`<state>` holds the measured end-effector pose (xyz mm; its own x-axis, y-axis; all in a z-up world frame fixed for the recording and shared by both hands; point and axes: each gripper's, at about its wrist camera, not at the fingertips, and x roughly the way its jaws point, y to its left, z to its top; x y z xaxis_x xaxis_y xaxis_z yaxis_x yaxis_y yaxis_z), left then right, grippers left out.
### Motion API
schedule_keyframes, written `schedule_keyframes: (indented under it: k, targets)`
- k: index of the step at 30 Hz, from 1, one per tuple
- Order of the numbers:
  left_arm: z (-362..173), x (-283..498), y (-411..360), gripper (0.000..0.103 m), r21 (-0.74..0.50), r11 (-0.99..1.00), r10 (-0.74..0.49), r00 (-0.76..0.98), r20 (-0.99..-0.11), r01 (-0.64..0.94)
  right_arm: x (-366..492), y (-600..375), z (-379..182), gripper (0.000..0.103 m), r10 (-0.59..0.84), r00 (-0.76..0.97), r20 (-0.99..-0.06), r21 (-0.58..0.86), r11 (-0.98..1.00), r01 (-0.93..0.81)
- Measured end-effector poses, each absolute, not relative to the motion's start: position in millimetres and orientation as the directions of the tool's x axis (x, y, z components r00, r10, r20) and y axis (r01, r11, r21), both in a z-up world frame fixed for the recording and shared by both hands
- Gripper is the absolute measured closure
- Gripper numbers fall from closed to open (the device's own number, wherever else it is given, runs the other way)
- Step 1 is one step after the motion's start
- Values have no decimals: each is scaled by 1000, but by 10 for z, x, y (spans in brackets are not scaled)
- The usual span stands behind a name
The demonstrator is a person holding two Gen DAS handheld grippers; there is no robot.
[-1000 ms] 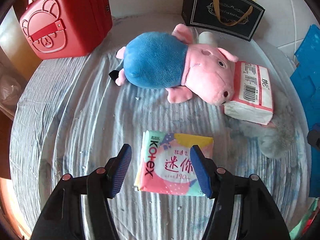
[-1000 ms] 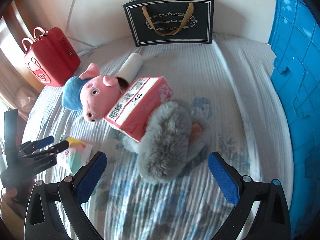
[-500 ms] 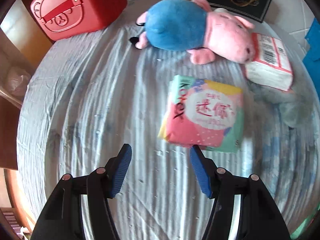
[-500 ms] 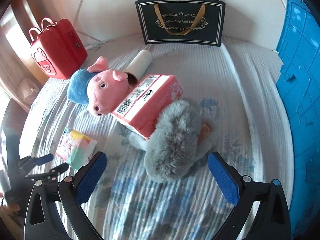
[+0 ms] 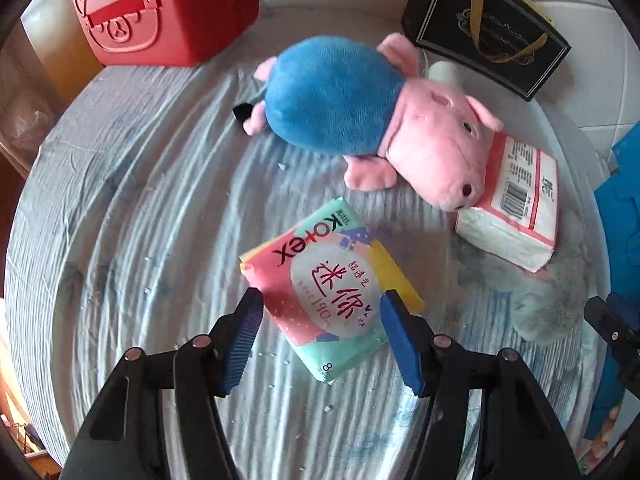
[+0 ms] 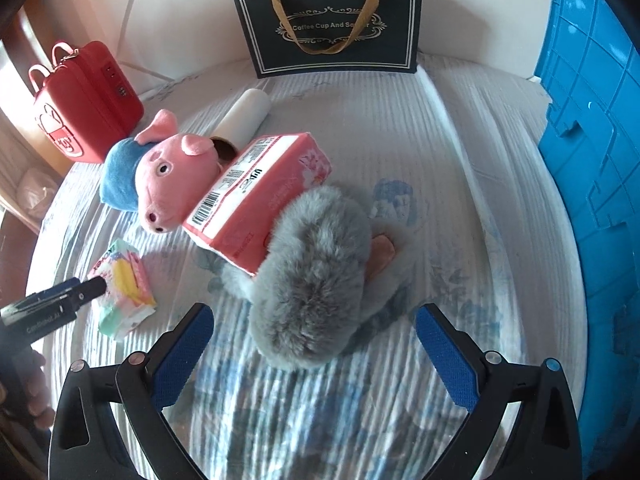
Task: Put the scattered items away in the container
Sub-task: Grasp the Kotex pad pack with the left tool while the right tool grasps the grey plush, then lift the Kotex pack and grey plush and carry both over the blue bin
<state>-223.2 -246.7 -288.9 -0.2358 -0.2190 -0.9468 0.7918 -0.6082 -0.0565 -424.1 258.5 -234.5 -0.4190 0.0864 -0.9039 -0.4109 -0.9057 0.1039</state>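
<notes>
A pink and mint Kotex pack [image 5: 332, 292] lies flat and askew on the striped bedsheet. My left gripper [image 5: 320, 336] hovers over its near end, jaws opening, pads on either side and apart from it. From the right wrist view the pack [image 6: 122, 292] sits at the left, with the left gripper [image 6: 86, 286] at its edge. My right gripper [image 6: 312, 344] stands open above a grey fluffy item [image 6: 312, 280]. A pink tissue pack [image 6: 256, 196] leans on the fluffy item beside a plush pig [image 6: 160, 176]. The blue plastic crate [image 6: 592, 160] stands at the right.
A red case [image 5: 160, 8] stands at the back left and a black gift bag [image 6: 332, 28] against the wall. A white roll [image 6: 244, 116] lies behind the pig. A hand [image 6: 32, 392] holds the left gripper at the bed's left edge.
The left gripper drew back from the Kotex pack, then came down over it again with a roll, so the pack now sits diagonally between its fingers. The right gripper has hardly moved.
</notes>
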Motion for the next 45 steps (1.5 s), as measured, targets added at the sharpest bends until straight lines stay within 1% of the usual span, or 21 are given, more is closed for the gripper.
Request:
schedule_keyframes:
  k: [1, 2, 4, 5, 7, 9, 10, 11, 13, 15, 17, 18, 20, 24, 28, 29, 33, 40, 42, 43, 45]
  targets:
    - [-2906, -2254, -2449, 32, -56, -597, -232, -239, -943, 800, -4253, 2612, -2383, 1, 90, -413, -906, 102, -903, -419]
    - [-2919, -2281, -2436, 29, -51, -588, -243, -237, -941, 807, -4268, 2638, -2426, 1, 91, -406, -909, 99, -900, -425]
    - [-2963, -2349, -2463, 25, -70, -584, -227, -245, -943, 809, -4309, 2684, -2520, 1, 89, -393, -915, 99, -896, -434]
    - [-2990, -2381, -2486, 20, -74, -579, -221, -243, -944, 812, -4336, 2699, -2570, 1, 85, -388, -918, 102, -894, -436]
    - [-3032, -2442, -2515, 17, -74, -578, -216, -240, -947, 813, -4402, 2713, -2673, 1, 73, -382, -921, 108, -896, -431]
    - [-3040, -2511, -2495, 17, -57, -590, -232, -237, -943, 806, -4474, 2718, -2782, 2, 74, -375, -924, 101, -898, -428]
    - [-3030, -2541, -2472, 17, -47, -605, -243, -240, -940, 795, -4509, 2715, -2836, 11, 76, -370, -926, 95, -901, -423]
    - [-3013, -2555, -2449, 19, -44, -628, -245, -251, -937, 777, -4539, 2711, -2890, 28, 71, -360, -930, 93, -904, -417]
    - [-2997, -2571, -2353, 23, -51, -675, -230, -275, -933, 736, -4555, 2677, -2951, 43, 26, -350, -936, 123, -909, -397]
    - [-2971, -2560, -2239, 26, -48, -714, -227, -296, -928, 698, -4502, 2601, -2927, 46, 25, -348, -937, 113, -922, -371]
    - [-2945, -2542, -2104, 31, -38, -748, -227, -309, -923, 663, -4382, 2567, -2900, 56, 0, -347, -938, 136, -920, -368]
    - [-2933, -2532, -2043, 31, -32, -760, -228, -313, -922, 649, -4308, 2551, -2889, 58, -15, -345, -939, 150, -917, -369]
    - [-2912, -2508, -1949, 34, -34, -777, -219, -322, -921, 628, -4154, 2492, -2870, 66, -29, -335, -942, 158, -917, -365]
    - [-2842, -2522, -1864, 38, -25, -792, -228, -334, -915, 610, -3930, 2444, -2812, 65, -32, -334, -942, 167, -909, -382]
    - [-2877, -2604, -1874, 37, -11, -788, -241, -324, -915, 615, -3972, 2495, -2576, 40, 15, -408, -913, 158, -909, -386]
    - [-2885, -2617, -1871, 35, -4, -787, -246, -320, -915, 617, -4022, 2509, -2537, 38, 31, -420, -907, 147, -911, -385]
    - [-2961, -2690, -1873, 29, 19, -787, -254, -297, -921, 616, -4249, 2577, -2643, 38, 44, -410, -911, 132, -912, -389]
    - [-3021, -2802, -1953, 28, 13, -800, -251, -316, -915, 600, -4415, 2675, -2996, 38, 19, -373, -927, 137, -912, -386]
    - [-3023, -2818, -1952, 30, 18, -804, -257, -321, -912, 594, -4460, 2691, -3067, 35, 12, -373, -928, 143, -913, -383]
    - [-3011, -2818, -1946, 34, 21, -806, -260, -323, -910, 591, -4479, 2682, -3066, 35, 28, -382, -924, 128, -917, -377]
    - [-2971, -2806, -1927, 38, 22, -810, -262, -328, -908, 585, -4509, 2658, -3050, 42, 35, -373, -927, 113, -923, -367]
